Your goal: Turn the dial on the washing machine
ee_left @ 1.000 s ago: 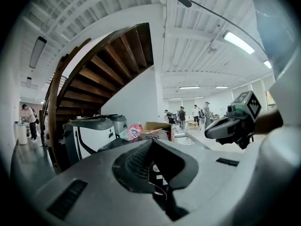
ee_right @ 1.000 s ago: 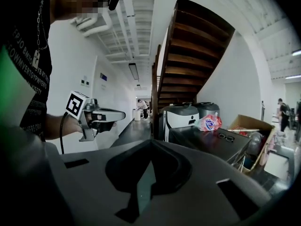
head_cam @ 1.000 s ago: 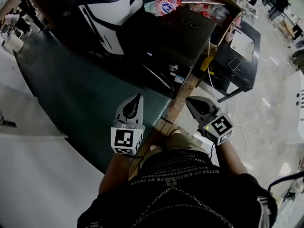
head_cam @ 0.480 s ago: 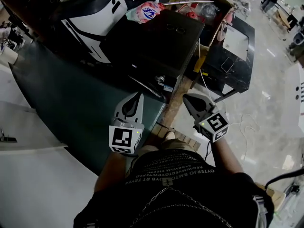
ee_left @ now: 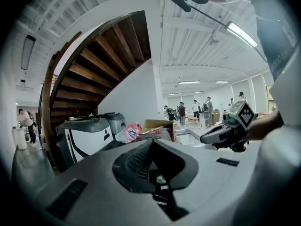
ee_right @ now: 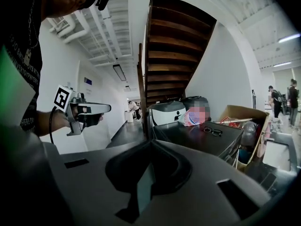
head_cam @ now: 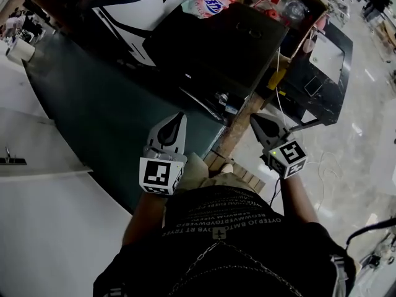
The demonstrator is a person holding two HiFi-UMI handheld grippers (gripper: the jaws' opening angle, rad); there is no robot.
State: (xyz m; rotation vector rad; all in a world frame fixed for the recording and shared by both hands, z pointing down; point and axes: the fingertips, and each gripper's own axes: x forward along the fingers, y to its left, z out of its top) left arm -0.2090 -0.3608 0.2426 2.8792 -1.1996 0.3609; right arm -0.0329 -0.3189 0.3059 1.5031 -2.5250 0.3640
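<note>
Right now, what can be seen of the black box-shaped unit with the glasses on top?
The black unit is box-shaped, with a flat, matte, dark top and square edges, and it stands upright. A pair of glasses lies on its top. A pink packet lies at its far edge, and an open cardboard box stands beside it. Small fittings on its front face are too dark to make out.
</note>
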